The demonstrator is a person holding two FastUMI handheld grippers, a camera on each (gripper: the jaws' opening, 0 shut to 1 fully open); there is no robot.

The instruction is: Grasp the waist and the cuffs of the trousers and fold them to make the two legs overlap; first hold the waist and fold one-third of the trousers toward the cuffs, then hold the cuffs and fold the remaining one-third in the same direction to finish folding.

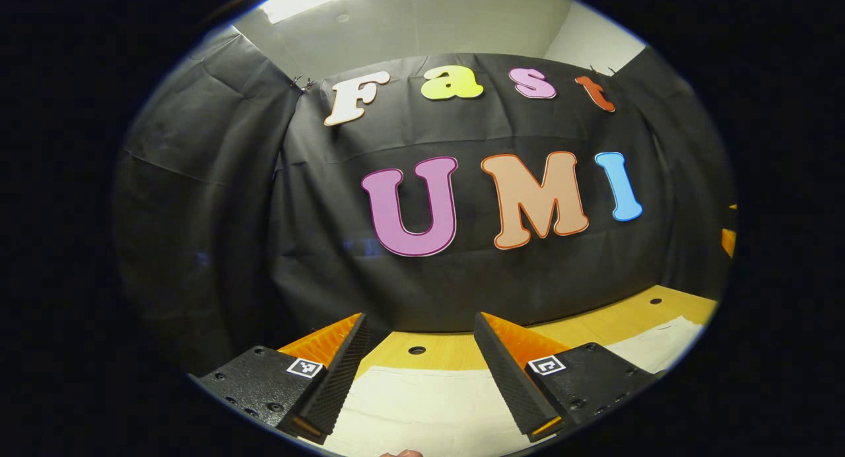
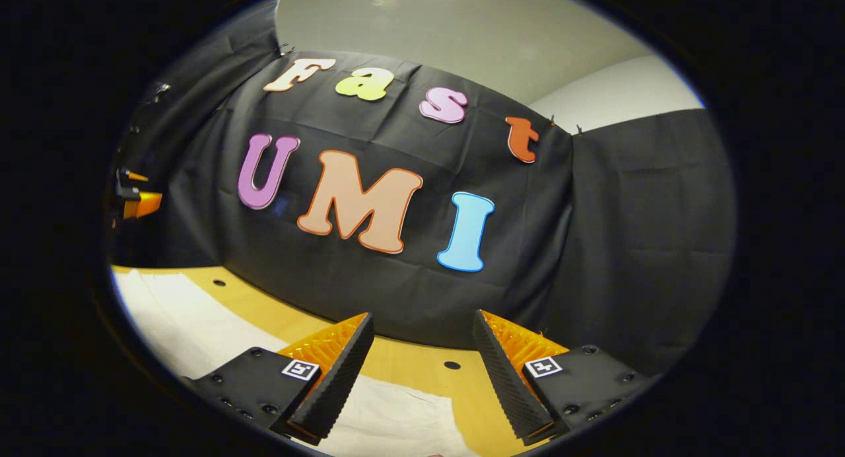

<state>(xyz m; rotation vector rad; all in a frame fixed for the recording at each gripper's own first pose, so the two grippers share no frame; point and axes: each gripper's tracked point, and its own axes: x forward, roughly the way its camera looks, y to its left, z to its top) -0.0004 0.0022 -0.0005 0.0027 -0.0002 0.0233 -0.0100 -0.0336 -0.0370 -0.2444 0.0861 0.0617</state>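
Note:
Pale cream trousers (image 1: 422, 404) lie flat on the wooden table (image 1: 455, 351), stretching off to the right in the left gripper view. My left gripper (image 1: 419, 331) is open above their near part, nothing between its fingers. In the right gripper view the same trousers (image 2: 191, 325) run from the left edge down under my right gripper (image 2: 422, 331), which is also open and holds nothing. The other gripper (image 2: 135, 203) shows small at the far left of the right gripper view, and a bit of a gripper (image 1: 728, 239) at the right edge of the left gripper view.
The wooden table (image 2: 409, 364) has small round holes (image 1: 416, 350) and ends at the black cloth wall close behind. A fingertip (image 1: 401, 454) shows at the bottom edge of the left gripper view.

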